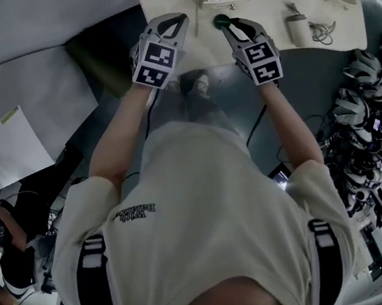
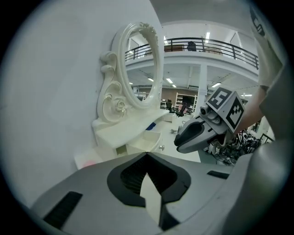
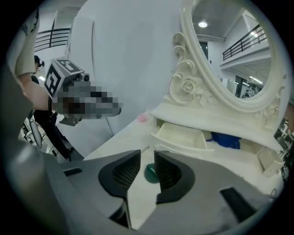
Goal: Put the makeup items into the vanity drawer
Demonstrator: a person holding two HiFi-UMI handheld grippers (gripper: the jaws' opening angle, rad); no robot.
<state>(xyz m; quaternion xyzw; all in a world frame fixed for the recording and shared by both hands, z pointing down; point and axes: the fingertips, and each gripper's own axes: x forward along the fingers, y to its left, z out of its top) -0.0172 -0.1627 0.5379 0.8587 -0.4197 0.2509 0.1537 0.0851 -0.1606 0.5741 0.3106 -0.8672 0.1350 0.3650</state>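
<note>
Left tongs (image 2: 147,155) closed, right tongs (image 3: 147,158) parted near green makeup item (image 3: 149,174); vanity drawer (image 3: 177,143) open.

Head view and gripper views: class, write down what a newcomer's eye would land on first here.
The carved white mirror towers over the vanity at the right gripper view's upper right, with an open drawer below it. Nearer, a green disc lies on the top, seen through the right gripper's open jaws.

Large open lab hall, railed mezzanine (image 2: 202,46), ceiling strip lights (image 2: 170,81), heaps of gear (image 1: 364,106), staged white vanity (image 3: 206,118)
</note>
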